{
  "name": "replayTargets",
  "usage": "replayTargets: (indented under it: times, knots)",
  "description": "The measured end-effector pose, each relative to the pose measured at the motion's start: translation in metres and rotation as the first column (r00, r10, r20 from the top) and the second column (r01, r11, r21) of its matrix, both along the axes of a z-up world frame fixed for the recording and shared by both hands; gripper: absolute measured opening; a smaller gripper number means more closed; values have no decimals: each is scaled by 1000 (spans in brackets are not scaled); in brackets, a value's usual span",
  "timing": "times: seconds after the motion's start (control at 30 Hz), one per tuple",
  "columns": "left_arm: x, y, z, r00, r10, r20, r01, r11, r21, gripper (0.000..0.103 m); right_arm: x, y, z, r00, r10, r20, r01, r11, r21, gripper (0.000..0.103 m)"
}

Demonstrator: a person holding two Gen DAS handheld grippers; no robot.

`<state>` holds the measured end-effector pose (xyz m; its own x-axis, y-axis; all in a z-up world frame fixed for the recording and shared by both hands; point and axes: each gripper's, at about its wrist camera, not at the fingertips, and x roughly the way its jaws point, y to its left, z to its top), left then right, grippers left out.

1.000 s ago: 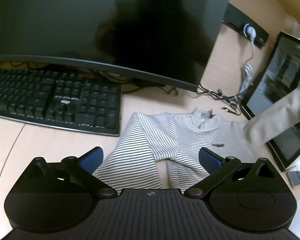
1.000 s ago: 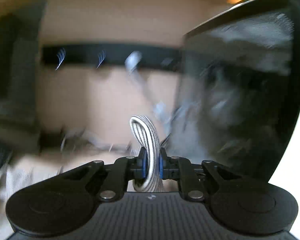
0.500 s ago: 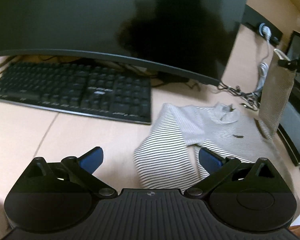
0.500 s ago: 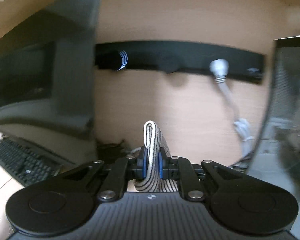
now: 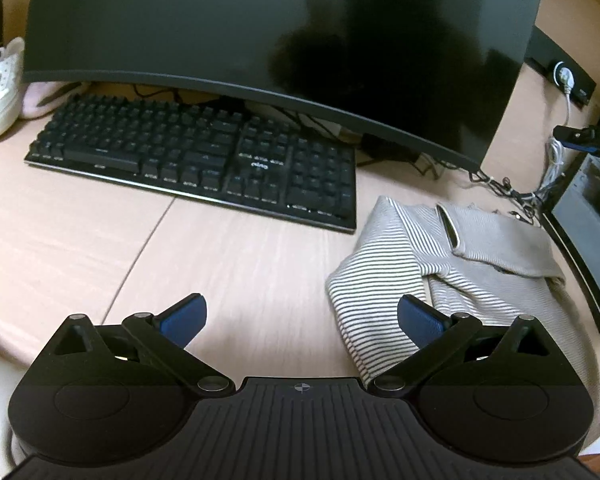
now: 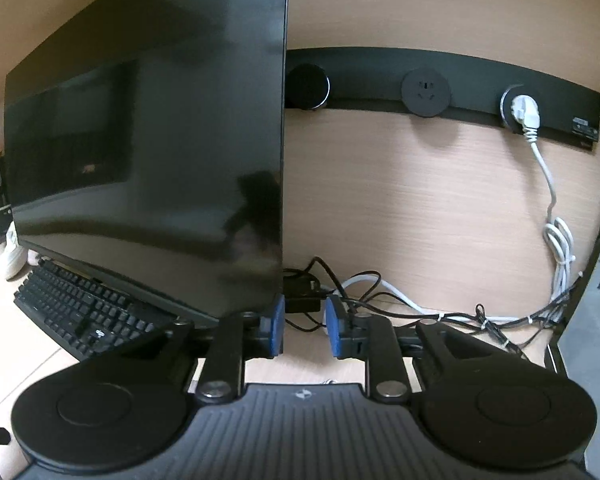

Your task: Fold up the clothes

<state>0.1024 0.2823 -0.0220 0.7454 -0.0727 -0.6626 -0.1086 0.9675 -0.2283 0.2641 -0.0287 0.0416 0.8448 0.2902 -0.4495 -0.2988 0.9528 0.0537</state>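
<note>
Left wrist view: the left gripper [image 5: 300, 316] is hovering over the desk [image 5: 220, 256] with its jaws spread wide and empty, while the striped shirt [image 5: 432, 268] is lying crumpled just right of the keyboard [image 5: 204, 156]. Right wrist view: the right gripper [image 6: 304, 330] is facing the monitor [image 6: 160, 168] edge and cables [image 6: 440, 312], its jaws standing slightly apart and holding nothing.

Striped shirt [image 5: 460, 272] partly behind jaws

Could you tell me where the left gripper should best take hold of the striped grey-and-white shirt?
Probably its near-left hem corner, approached from the bare desk on its left: that edge lies flat and free, just ahead of the open left gripper.
</note>
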Motion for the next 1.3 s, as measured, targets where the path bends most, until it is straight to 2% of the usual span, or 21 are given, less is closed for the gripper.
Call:
replayTargets:
  times: [0.07, 0.13, 0.2, 0.23, 0.27, 0.3, 0.4, 0.43, 0.5, 0.57, 0.63, 0.73, 0.77, 0.8, 0.9, 0.97, 1.03, 1.07, 1.17, 1.3]
  knots:
    - [0, -1, 0, 1000, -11, 3, 11, 1000, 0, 103, -13, -2, -1, 999, 4, -38, -2, 998, 59, 22]
    - [0, -1, 0, 1000, -21, 5, 21, 1000, 0, 103, -23, 4, -14, 991, 43, -129, -23, 988, 152, 23]
    - [-1, -1, 0, 1000, -27, 9, 27, 1000, -2, 103, -39, 15, -41, 944, 143, -298, -47, 951, 306, 23]
    - [-2, -1, 0, 1000, -28, 10, 29, 1000, -3, 103, -46, 22, -61, 900, 192, -392, -33, 925, 378, 23]
    - [-3, 0, 0, 1000, -30, 10, 30, 1000, -5, 103, -54, 30, -82, 842, 244, -482, -5, 896, 445, 23]
    - [-4, 0, 0, 999, -32, 8, 32, 999, -5, 103, -60, 37, -100, 790, 270, -550, 35, 876, 480, 23]
    - [-9, 1, 0, 999, -39, 4, 39, 999, -3, 103, -74, 52, -152, 638, 309, -705, 204, 816, 541, 23]
    - [-11, 1, -1, 999, -40, 4, 40, 999, -2, 103, -76, 54, -163, 612, 315, -726, 251, 793, 556, 23]
    - [-14, 1, 0, 999, -37, 1, 37, 999, -2, 103, -79, 58, -173, 592, 328, -737, 308, 752, 582, 25]
    - [-18, 3, 0, 1000, -30, -3, 30, 1000, -4, 103, -84, 64, -182, 574, 340, -745, 354, 718, 599, 34]
    - [-21, 4, 1, 1000, -20, -7, 20, 1000, -4, 103, -90, 71, -185, 571, 327, -753, 360, 724, 588, 35]
    - [-21, 5, 1, 1000, -4, -14, 4, 1000, -11, 103, -92, 83, -184, 624, 285, -727, 294, 777, 557, 32]
    - [-20, 5, 1, 1000, 0, -16, -1, 1000, -15, 103, -90, 88, -179, 662, 270, -699, 243, 805, 541, 26]
    - [-19, 5, 1, 1000, 5, -18, -5, 1000, -19, 103, -89, 91, -167, 712, 258, -653, 175, 835, 521, 14]
    - [-14, 4, 0, 1000, 18, -25, -18, 999, -32, 103, -85, 96, -124, 843, 246, -479, -28, 909, 417, 8]
    - [-10, 2, 0, 999, 23, -28, -24, 999, -42, 103, -78, 84, -86, 910, 241, -337, -114, 928, 354, 7]
    - [1, -8, 0, 1000, 9, -27, -11, 998, -61, 103, -70, 65, -46, 960, 210, -187, -158, 952, 261, 4]
    - [6, -16, -1, 1000, -8, -22, 7, 998, -70, 103, -64, 54, -24, 978, 183, -105, -160, 968, 194, 3]
    - [23, -41, -2, 998, -60, -8, 59, 994, -95, 103, -49, 9, 22, 994, 107, 29, -109, 991, 75, 3]
    - [45, -79, -3, 990, -140, 15, 141, 983, -114, 103, -29, -46, 46, 999, 26, 47, -29, 998, 57, 2]
